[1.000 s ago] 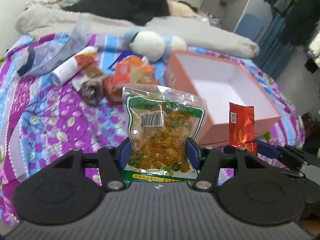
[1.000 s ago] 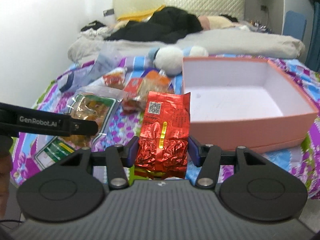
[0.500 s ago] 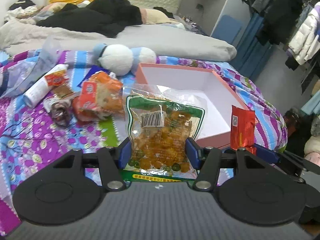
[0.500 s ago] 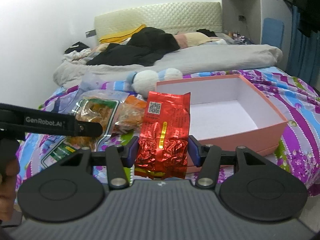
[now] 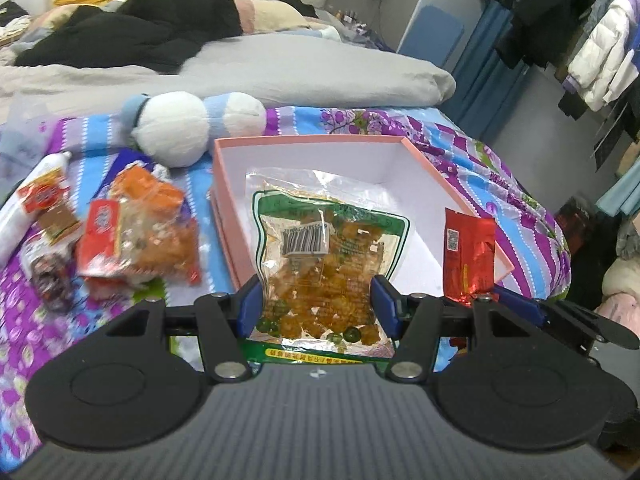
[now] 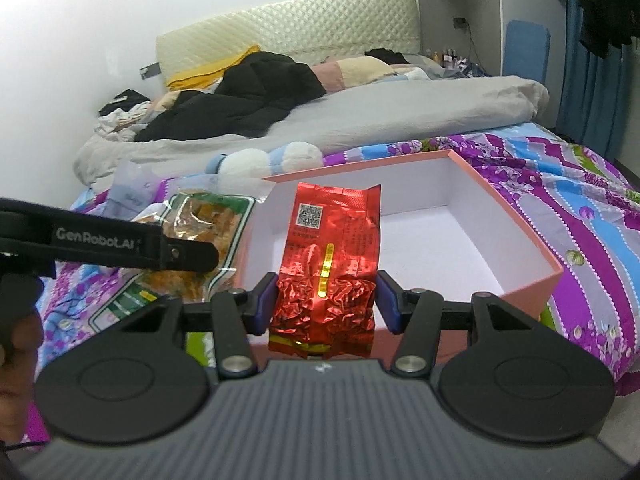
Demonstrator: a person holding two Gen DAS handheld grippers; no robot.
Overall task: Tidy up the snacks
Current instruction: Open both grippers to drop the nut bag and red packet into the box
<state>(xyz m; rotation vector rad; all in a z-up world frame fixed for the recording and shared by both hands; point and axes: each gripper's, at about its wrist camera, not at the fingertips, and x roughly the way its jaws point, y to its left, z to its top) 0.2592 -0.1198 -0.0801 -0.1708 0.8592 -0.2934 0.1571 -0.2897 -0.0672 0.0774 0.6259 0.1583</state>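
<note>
My left gripper (image 5: pixel 318 304) is shut on a clear bag of orange snacks (image 5: pixel 324 264) with a green border, held upright over the near edge of the open pink box (image 5: pixel 224 200). My right gripper (image 6: pixel 326 300) is shut on a red foil packet (image 6: pixel 330 268), held upright in front of the same pink box (image 6: pixel 516 216), whose white inside holds nothing. The red packet also shows at the right of the left wrist view (image 5: pixel 468 256), and the clear bag at the left of the right wrist view (image 6: pixel 200 220).
Several loose snacks lie on the purple flowered bedspread (image 5: pixel 24 312) left of the box: an orange bag (image 5: pixel 148 228), a white tube (image 5: pixel 28 208), a small dark packet (image 5: pixel 48 276). A white and blue plush toy (image 5: pixel 180 128) lies behind them. A grey duvet (image 6: pixel 400 112) covers the back.
Both grippers have moved forward and right toward the pink box with their snacks; the box now sits right behind both held packets.
</note>
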